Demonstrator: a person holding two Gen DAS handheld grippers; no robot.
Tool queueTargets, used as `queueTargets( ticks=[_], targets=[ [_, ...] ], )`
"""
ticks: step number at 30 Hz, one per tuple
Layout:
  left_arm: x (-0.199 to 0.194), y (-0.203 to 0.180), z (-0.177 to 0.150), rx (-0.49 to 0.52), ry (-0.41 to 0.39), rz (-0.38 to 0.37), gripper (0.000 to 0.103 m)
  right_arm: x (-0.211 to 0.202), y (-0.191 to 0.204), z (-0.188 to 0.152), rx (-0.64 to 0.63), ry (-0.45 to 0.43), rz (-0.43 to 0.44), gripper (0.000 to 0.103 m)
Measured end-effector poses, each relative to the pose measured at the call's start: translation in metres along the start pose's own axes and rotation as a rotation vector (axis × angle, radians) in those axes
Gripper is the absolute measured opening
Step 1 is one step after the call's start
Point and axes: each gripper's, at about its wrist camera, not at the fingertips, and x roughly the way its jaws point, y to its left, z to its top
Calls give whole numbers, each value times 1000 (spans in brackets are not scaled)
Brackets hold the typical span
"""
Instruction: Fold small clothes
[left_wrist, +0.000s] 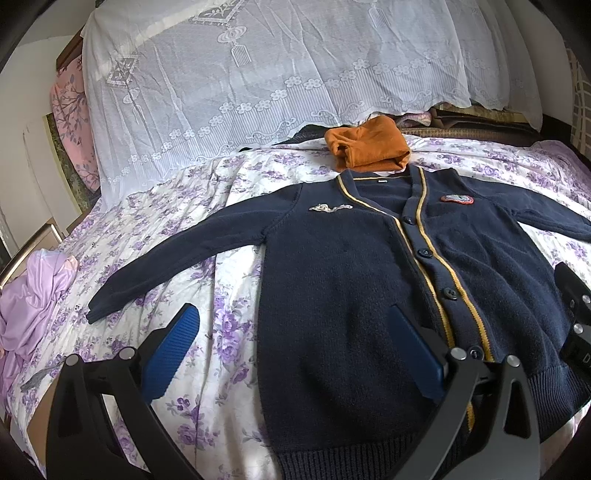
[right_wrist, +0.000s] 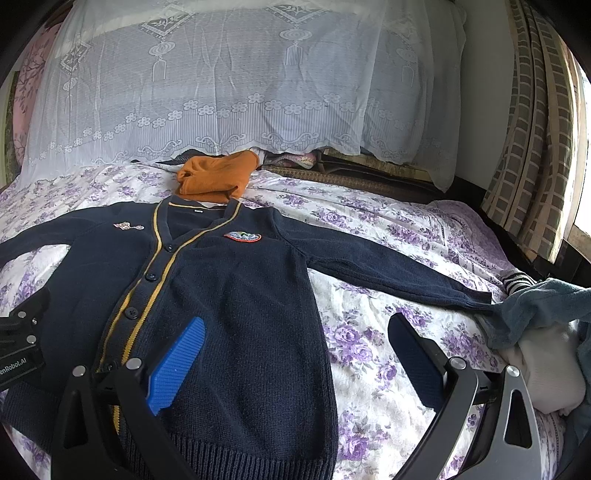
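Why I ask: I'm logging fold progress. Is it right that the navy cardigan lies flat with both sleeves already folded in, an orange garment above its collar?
Not quite: the cardigan has both sleeves spread out, as both wrist views show. It does lie flat, the orange garment above its collar.

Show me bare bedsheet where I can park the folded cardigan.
Free: floral sheet beyond the navy cardigan's right sleeve; also below its left sleeve. Crowded: folded orange garment at the collar, grey-white pile right, lilac cloth left.
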Motion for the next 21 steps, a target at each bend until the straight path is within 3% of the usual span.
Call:
queueTargets(
  ticks=[21],
  targets=[
    [4,-4,-6,2,13,-10,99,0,0,1,0,1,-1,100]
  ],
)
